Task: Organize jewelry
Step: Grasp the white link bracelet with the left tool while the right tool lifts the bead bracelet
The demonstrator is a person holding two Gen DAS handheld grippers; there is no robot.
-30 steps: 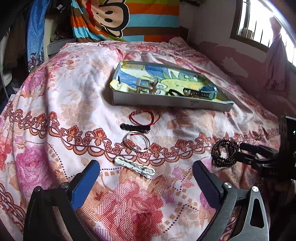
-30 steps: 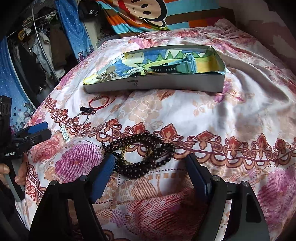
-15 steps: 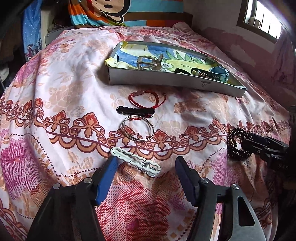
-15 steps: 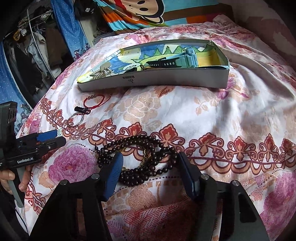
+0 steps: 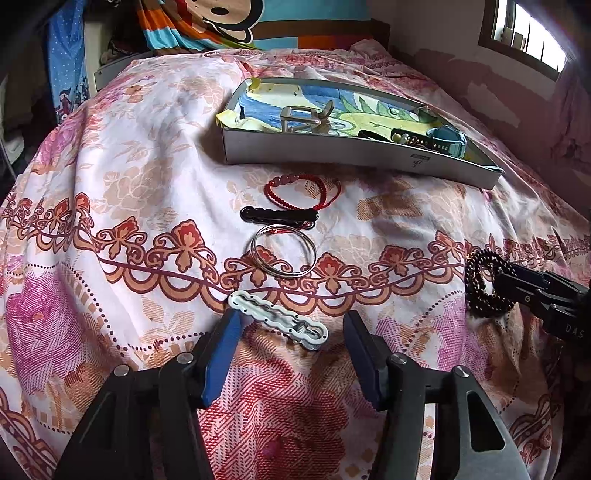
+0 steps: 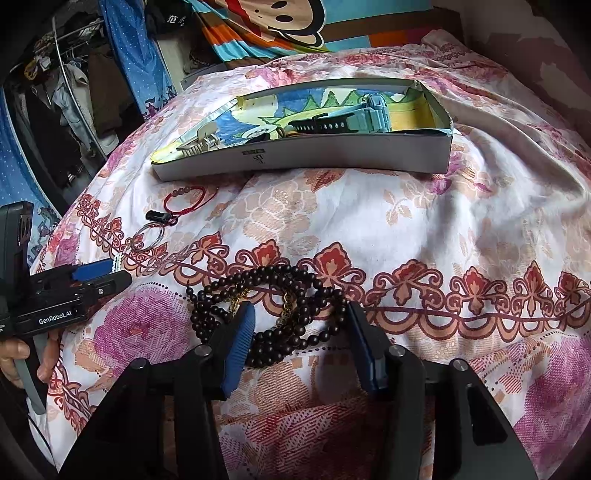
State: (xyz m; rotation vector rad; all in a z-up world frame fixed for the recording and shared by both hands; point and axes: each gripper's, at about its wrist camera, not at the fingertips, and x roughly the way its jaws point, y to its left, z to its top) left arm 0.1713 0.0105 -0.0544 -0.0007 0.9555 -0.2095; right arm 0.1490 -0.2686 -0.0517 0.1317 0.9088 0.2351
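Observation:
A shallow grey box (image 5: 332, 151) (image 6: 332, 155) lies on the bed and holds a blue watch (image 5: 447, 142) (image 6: 365, 118) and a metal buckle (image 5: 299, 118). On the bedspread lie a red cord bracelet (image 5: 295, 190), a black clip (image 5: 279, 215), silver bangles (image 5: 282, 254) and a white clip (image 5: 277, 321). My left gripper (image 5: 291, 332) is open, its jaws on either side of the white clip. My right gripper (image 6: 301, 321) is open around a dark bead necklace (image 6: 266, 306) (image 5: 484, 284).
The floral bedspread (image 5: 129, 184) covers the whole bed. A striped cartoon blanket (image 5: 221, 22) hangs at the head. Clothes (image 6: 74, 103) hang at the left. A window (image 5: 528, 33) is at the right.
Both grippers have moved forward and down and narrowed. The left jaws now flank the white clip. The right jaws now flank the bead necklace.

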